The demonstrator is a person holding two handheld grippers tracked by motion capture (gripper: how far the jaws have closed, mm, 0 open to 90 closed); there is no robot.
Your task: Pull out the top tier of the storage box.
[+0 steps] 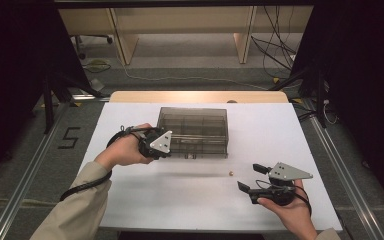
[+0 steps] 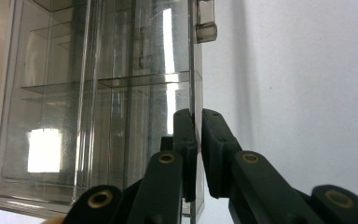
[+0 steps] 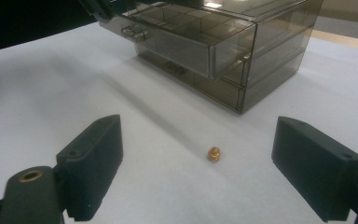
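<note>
Here, on the white tabletop (image 1: pixel 130 200), my left fingers (image 2: pixel 197 126) are pinched almost shut on the front edge of the smoky plastic drawer box (image 1: pixel 194 131); a hard tug could drag the whole box. My right fingers (image 3: pixel 214 172) gape wide, empty, with the small brass nut (image 3: pixel 214 153) lying between them, apt to roll if nudged.

Beige sleeve (image 1: pixel 75 202), black claws, grey three-cornered plates (image 1: pixel 161 141).

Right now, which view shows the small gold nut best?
The right gripper view: the gold nut lies close and sharp between the open right tool jaws. The high view shows it as a tiny dot.
</note>
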